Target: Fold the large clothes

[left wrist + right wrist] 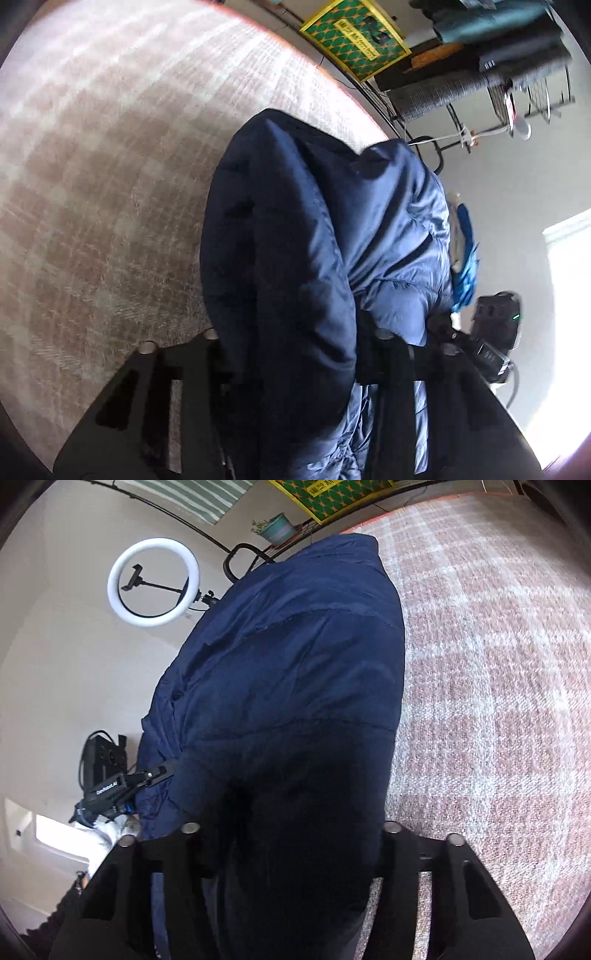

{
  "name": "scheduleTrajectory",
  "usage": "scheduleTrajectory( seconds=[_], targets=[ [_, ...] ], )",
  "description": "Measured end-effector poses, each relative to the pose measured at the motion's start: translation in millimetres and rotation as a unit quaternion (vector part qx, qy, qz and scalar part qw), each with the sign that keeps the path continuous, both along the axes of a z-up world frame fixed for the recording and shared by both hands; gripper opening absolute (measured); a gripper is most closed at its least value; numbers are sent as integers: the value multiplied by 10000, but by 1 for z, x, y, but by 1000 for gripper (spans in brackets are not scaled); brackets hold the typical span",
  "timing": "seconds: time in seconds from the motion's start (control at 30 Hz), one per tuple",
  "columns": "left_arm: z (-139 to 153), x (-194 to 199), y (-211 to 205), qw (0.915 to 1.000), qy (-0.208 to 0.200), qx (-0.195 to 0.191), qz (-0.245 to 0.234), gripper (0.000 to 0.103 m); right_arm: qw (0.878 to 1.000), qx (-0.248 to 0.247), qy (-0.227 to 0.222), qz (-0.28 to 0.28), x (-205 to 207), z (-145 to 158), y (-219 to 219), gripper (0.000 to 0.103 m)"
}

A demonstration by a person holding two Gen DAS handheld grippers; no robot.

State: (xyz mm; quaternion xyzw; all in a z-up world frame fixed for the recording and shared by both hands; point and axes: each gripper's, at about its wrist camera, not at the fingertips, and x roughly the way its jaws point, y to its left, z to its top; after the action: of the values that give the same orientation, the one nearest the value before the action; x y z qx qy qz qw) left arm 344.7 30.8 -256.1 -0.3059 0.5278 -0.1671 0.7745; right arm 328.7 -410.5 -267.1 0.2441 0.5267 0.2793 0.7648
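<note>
- Black fingers [159, 398] of the left gripper [295, 373] are seen closest to the lens, with a navy puffer jacket [314, 258] bunched between them; the jaws are closed on its padded fabric.
- Ahead of that gripper the jacket is held up off a pink-and-white checked rug [110, 166], which spreads away to its left.
- Off to its right, the right gripper [461, 339] is glimpsed pressed against the same jacket.
- On the right gripper [291, 849], the fingers [461, 886] are likewise clamped on the jacket [288, 683], dark fabric filling the gap.
- To its left, the left gripper [122, 786] is seen pinching the jacket's edge.
- Further left and ahead, a white ring light [153, 582] is seen against the wall.
</note>
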Motion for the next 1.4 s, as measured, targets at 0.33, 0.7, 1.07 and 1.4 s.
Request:
scheduleTrajectory(
  seconds=[0.33,0.7,1.07,1.4],
  targets=[
    [60,-43,-50,9852,-968,1398,-200,18,9855,-1228,-1110,385,-26,65,32,21],
    [127,-93,-109,9618,-2042,1716,-617,16,9576,-1855,-2182,328,-75,134,19,20],
    [171,-104,-210,9360,-2793,1633,-1385,16,9445,-2122,-2485,-334,-106,170,-62,20],
    [183,-80,-336,9249,-2938,1229,-2078,16,9270,-2658,-2469,-949,-116,198,-153,19]
  ],
)
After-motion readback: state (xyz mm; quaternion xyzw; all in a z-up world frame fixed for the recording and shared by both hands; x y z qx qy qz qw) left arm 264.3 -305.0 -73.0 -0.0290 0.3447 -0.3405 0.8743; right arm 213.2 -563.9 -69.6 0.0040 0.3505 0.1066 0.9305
